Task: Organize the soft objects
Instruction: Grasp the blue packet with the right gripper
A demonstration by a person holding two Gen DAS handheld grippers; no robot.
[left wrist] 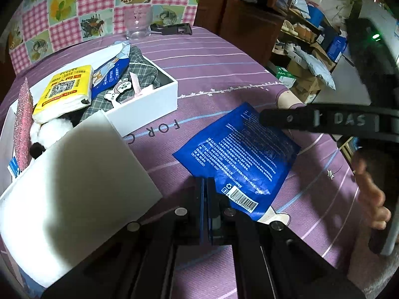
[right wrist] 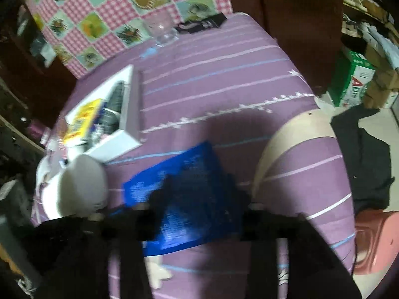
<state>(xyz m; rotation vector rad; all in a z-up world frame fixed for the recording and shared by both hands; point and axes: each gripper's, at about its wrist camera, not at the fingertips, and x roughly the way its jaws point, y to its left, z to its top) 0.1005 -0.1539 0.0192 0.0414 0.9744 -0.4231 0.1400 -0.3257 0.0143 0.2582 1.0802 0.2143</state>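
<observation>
A flat blue packet with white print lies on the purple striped cloth. My left gripper is shut and empty, its tips just beside the packet's near-left corner. My right gripper hovers over the packet with its fingers spread apart to either side of it; one finger reaches in over the packet's far corner in the left wrist view. A white box at the left holds a yellow tissue pack, a blue pouch, plaid cloth and a plush toy.
The box's white lid lies propped at near left. A clear glass and a black clip stand at the table's far edge by a checked cushion. Boxes and clutter lie on the floor at right.
</observation>
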